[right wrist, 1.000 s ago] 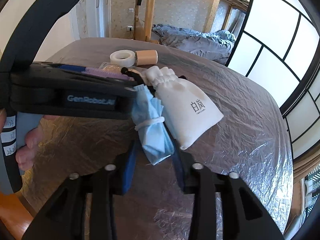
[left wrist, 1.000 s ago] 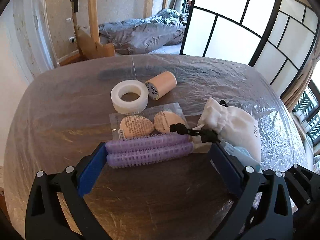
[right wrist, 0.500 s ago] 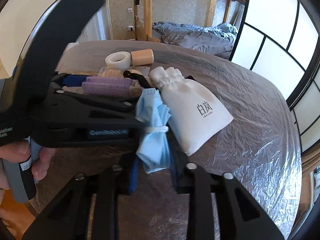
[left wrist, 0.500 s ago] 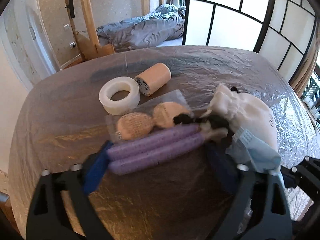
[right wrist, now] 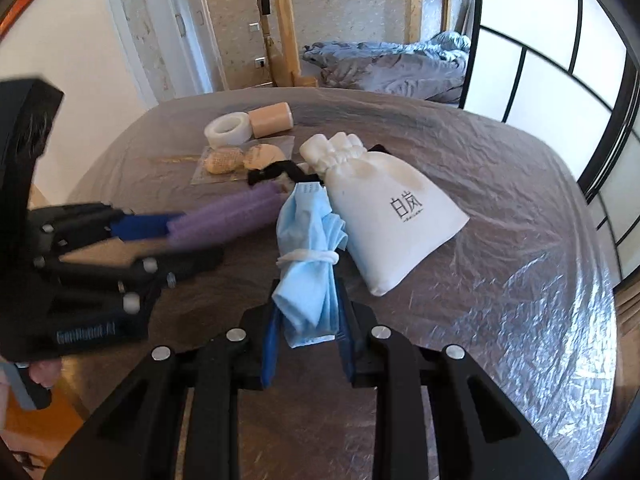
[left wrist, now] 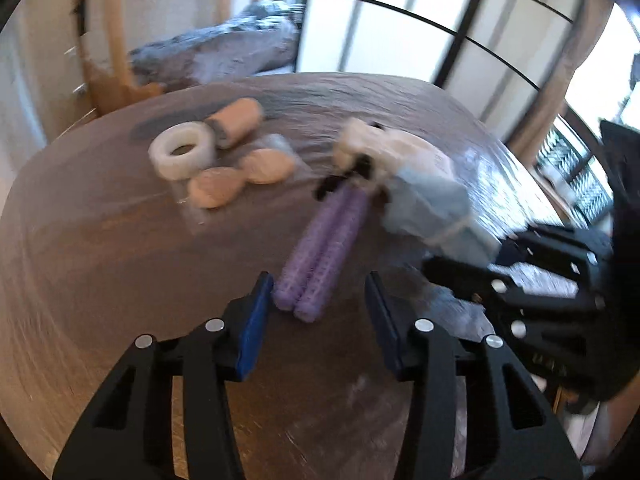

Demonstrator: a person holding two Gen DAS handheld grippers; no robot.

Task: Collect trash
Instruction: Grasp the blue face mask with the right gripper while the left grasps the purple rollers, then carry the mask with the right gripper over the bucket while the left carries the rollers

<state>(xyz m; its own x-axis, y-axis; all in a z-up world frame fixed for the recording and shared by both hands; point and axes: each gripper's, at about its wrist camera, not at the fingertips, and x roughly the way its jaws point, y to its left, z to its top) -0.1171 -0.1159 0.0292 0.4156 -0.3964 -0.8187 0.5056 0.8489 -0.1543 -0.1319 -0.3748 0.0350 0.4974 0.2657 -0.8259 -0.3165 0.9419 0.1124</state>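
A round table [right wrist: 500,208] draped in crinkled clear plastic film over a brown top fills both views. Behind it are seen a rumpled grey duvet [right wrist: 392,64] on a low bed, a pale wooden post [right wrist: 286,28] and dark-framed paper screens [right wrist: 560,80].

A white drawstring cloth pouch [right wrist: 384,216] printed with black characters lies near the table's middle. Just beside it the rolled pale-blue paper face mask [right wrist: 310,264], tied round with its white ear loop, is clamped at its lower end by the right gripper [right wrist: 308,320], whose jaws are fully closed on it. The mask is judged light, soft and crushable; the bound waist seems the firmest place to hold.

A pair of lilac bristled hair rollers [left wrist: 322,256] lies with its near end between the jaws of the left gripper [left wrist: 318,312], which are closing; the left pad is touching the rollers or very close, the right pad stands clear. They are judged light, springy and likely to roll, so a grip across both is advised.

Further back lie a clear packet of two beige oval pads [right wrist: 240,158], a white tape ring [right wrist: 228,130] and a beige bandage roll [right wrist: 271,119].
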